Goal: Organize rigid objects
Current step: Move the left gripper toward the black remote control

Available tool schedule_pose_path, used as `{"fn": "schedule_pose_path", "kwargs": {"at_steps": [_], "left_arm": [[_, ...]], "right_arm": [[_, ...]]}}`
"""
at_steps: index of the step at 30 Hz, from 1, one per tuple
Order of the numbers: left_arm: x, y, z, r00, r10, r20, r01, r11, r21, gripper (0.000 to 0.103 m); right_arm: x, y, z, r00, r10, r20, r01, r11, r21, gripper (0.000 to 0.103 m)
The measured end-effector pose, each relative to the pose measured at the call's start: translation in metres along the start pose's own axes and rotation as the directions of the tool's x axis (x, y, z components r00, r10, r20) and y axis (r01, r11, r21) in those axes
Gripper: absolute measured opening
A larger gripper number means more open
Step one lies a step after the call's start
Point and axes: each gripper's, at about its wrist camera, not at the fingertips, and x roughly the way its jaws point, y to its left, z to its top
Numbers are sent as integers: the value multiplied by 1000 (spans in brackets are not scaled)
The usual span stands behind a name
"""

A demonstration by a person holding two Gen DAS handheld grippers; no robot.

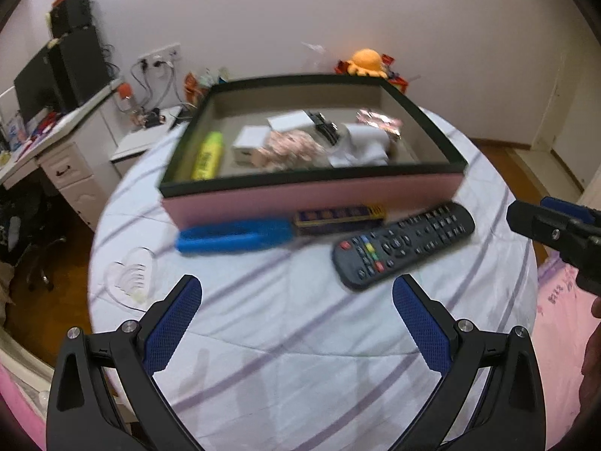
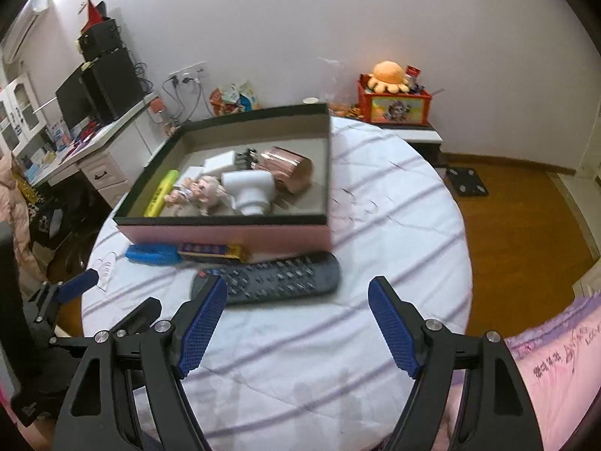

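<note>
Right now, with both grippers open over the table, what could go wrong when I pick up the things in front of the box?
1. The black remote control lies flat on the striped white cloth; closing fingers could bunch the cloth.
2. The blue-handled pliers and the small dark blue carton sit against the pink box; grabbing one may nudge the other.

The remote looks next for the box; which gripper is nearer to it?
Right. The right gripper is open just short of the remote; the left gripper, also open, sits back and toward its button end.
</note>
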Motion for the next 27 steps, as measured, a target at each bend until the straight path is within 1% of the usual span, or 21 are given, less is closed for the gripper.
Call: {"fn": "schedule_pose_path", "kwargs": {"at_steps": [3, 7, 10, 15, 19, 21, 23, 25, 26, 27], "left_arm": [[8, -11, 0, 1000, -21, -4, 22, 999, 26, 103], [22, -26, 5, 996, -84, -5, 84, 994, 73, 103], [42, -39, 8, 992, -122, -42, 126, 985, 122, 103], [71, -55, 11, 986, -138, -92, 153, 968, 198, 103], [82, -61, 20, 974, -197, -113, 217, 952, 216, 103], [82, -64, 22, 969, -222, -111, 243, 941, 237, 103], [78, -68, 19, 960, -257, -111, 277, 924, 264, 99], [72, -75, 15, 951, -286, -116, 308, 901, 306, 91], [70, -77, 14, 946, -303, -118, 325, 889, 322, 90], [67, -81, 12, 938, -322, -125, 345, 876, 338, 84]], "right_arm": [[2, -8, -5, 1000, -5, -9, 6, 1000, 15, 79], [7, -14, -6, 1000, -8, -15, 9, 1000, 25, 79], [11, -18, -5, 1000, -11, -20, 12, 999, 33, 79], [14, -24, -3, 999, -27, -29, 28, 999, 44, 79], [18, -29, -1, 999, -37, -36, 39, 998, 54, 79], [19, -30, -1, 998, -40, -40, 43, 998, 56, 79], [20, -31, 0, 998, -42, -39, 44, 997, 61, 79], [20, -29, 0, 998, -40, -39, 42, 997, 60, 79], [20, -29, 0, 998, -40, -39, 42, 997, 59, 79], [20, -28, 0, 998, -38, -39, 41, 997, 58, 79]]}}
